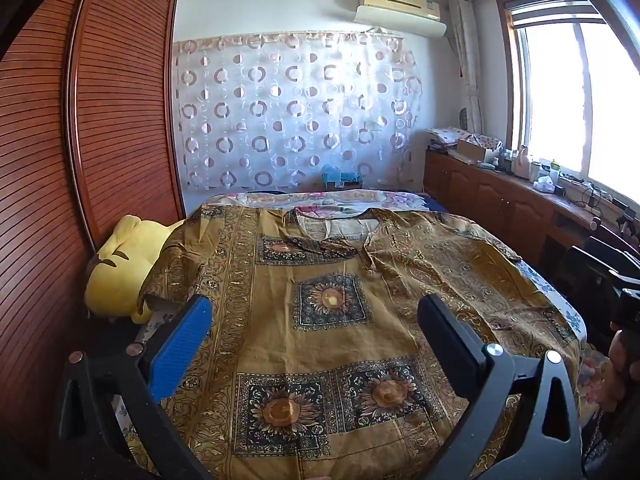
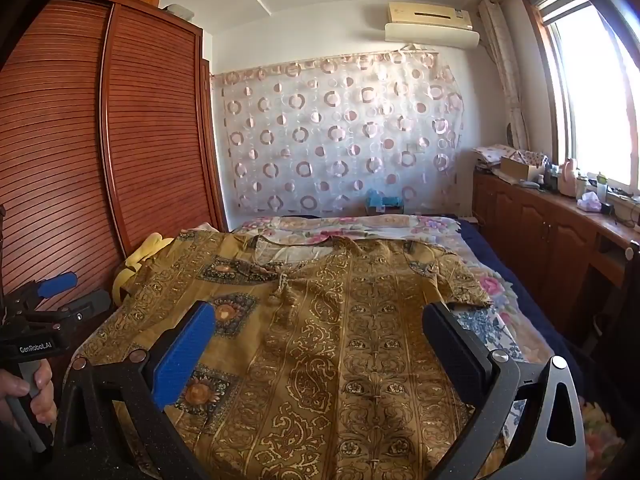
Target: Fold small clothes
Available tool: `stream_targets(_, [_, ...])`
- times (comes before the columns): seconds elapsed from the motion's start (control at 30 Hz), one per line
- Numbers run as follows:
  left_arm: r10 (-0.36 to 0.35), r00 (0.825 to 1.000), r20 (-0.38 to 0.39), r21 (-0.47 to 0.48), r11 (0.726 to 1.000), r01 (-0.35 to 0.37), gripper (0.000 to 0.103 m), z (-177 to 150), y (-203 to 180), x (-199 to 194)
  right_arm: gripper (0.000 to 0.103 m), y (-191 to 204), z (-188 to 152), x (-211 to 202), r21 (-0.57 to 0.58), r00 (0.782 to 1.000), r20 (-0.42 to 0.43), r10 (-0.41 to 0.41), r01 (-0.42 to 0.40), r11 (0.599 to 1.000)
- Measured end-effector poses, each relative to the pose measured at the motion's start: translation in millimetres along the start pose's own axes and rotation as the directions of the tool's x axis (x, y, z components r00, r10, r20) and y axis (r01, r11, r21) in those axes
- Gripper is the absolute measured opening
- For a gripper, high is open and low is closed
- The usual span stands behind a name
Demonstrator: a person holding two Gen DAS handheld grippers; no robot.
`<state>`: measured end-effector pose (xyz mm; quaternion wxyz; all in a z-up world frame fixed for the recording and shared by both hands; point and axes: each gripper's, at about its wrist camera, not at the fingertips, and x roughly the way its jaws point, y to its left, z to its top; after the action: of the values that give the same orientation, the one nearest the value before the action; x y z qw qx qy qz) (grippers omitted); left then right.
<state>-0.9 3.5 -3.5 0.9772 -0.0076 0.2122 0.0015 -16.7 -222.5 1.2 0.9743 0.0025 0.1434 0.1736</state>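
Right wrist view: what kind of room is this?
Most likely a home bedroom: a bed with a floral cover, a louvred wooden wardrobe beside it, and a wall air conditioner above a curtain.

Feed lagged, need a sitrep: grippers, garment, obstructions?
Left gripper and right gripper open, empty. Mustard-brown sunflower-print shirt spread flat on floral-sheeted bed, unfolded. Yellow plush toy under its left sleeve.

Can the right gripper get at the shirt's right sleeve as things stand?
Probably yes. The right gripper has its jaws wide open and empty above the shirt, and the sleeve lies flat on the bed just ahead of it, with nothing over it.
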Motion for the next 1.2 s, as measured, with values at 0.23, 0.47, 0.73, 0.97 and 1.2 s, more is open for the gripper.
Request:
stream_targets(0.23, [0.004,1.0,0.003,0.001,1.0,-0.004,0.103,1,1,-1,0.103,3,0,2,-0.002,1.0,-0.005,-0.001,0.001,1.0])
stream_targets(0.47, [0.005,1.0,0.012,0.015,1.0,-0.005,0.103,5,-8,-8,0.103,3,0,2,-0.003,1.0,-0.003,-0.003,0.003,1.0])
stream_targets(0.73, [0.004,1.0,0.019,0.023,1.0,-0.005,0.103,6,-10,-10,0.103,3,0,2,-0.004,1.0,-0.003,-0.003,0.003,1.0])
stream_targets(0.97, [0.005,1.0,0.024,0.027,1.0,-0.006,0.103,6,-12,-12,0.103,3,0,1,-0.003,1.0,-0.003,-0.003,0.003,1.0])
stream_targets(1.2, [0.006,1.0,0.025,0.028,1.0,-0.007,0.103,6,-12,-12,0.103,3,0,1,-0.002,1.0,-0.002,-0.002,0.002,1.0])
